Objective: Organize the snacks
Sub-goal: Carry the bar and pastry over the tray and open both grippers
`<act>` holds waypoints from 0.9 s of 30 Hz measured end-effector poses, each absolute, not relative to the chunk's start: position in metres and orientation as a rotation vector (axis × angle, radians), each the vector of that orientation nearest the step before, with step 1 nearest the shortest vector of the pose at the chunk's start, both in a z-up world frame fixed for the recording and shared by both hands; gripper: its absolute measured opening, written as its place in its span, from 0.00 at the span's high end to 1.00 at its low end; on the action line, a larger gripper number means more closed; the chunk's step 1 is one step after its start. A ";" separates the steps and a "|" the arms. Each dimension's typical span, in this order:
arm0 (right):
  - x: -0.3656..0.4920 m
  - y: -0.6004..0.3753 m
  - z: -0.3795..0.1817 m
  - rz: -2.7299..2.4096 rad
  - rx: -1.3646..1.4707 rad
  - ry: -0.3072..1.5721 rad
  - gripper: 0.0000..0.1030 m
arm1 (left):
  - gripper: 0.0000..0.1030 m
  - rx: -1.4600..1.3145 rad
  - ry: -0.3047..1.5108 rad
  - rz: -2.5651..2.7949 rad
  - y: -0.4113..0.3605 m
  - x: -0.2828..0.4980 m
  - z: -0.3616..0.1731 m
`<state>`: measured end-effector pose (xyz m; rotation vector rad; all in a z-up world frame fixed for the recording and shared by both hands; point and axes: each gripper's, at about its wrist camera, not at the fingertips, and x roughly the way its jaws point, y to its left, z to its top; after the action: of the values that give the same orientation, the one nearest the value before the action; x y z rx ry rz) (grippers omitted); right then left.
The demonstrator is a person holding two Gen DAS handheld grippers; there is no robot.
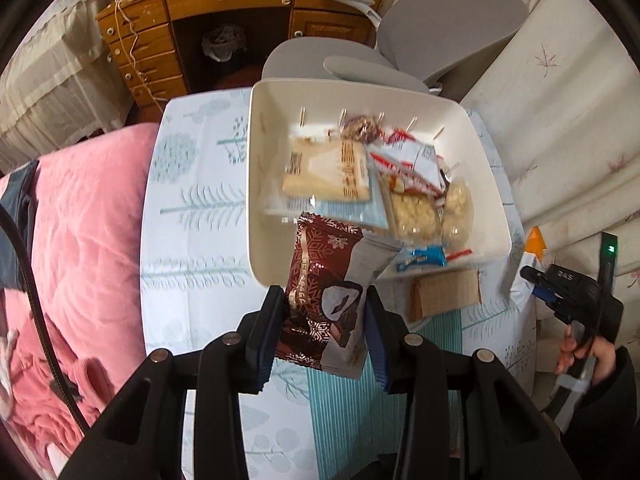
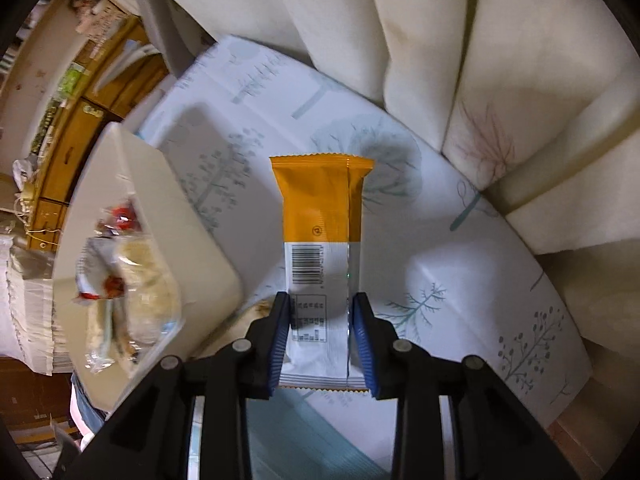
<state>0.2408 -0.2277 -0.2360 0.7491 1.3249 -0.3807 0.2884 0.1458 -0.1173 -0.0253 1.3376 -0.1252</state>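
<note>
My left gripper (image 1: 325, 300) is shut on a dark red and white snack packet (image 1: 326, 300), held above the table just in front of the near rim of the white bin (image 1: 276, 100). The bin holds several wrapped snacks (image 1: 360, 172). My right gripper (image 2: 322, 308) is shut on an orange and white snack packet (image 2: 322, 240), held above the tablecloth to the right of the bin (image 2: 192, 216). The right gripper also shows at the right edge of the left wrist view (image 1: 532, 280), still holding the orange packet (image 1: 535, 244).
A tan packet (image 1: 444, 292) lies on the tree-patterned tablecloth (image 1: 200, 200) near the bin's front right. A pink quilt (image 1: 88, 240) is to the left, a grey chair (image 1: 440, 28) and wooden desk (image 1: 200, 8) behind, cream curtains (image 2: 440, 40) to the right.
</note>
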 end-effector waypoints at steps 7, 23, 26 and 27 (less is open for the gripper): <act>0.244 -0.213 -0.194 -0.311 0.703 1.200 0.70 | 0.63 -0.045 1.320 -0.134 0.150 0.313 -0.123; 0.279 -0.160 -0.160 -0.077 0.580 0.980 0.69 | 0.63 -0.190 1.267 -0.187 0.158 0.353 -0.168; 0.286 -0.153 -0.163 -0.053 0.563 0.984 0.69 | 0.60 -0.209 1.262 -0.186 0.159 0.355 -0.172; 0.288 -0.151 -0.165 -0.043 0.561 0.987 0.69 | 0.50 -0.216 1.265 -0.187 0.160 0.356 -0.173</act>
<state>0.2883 -0.1509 -0.1646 0.5612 0.9872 -0.0431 0.3559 0.1599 -0.1726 -0.2161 1.2655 -0.1873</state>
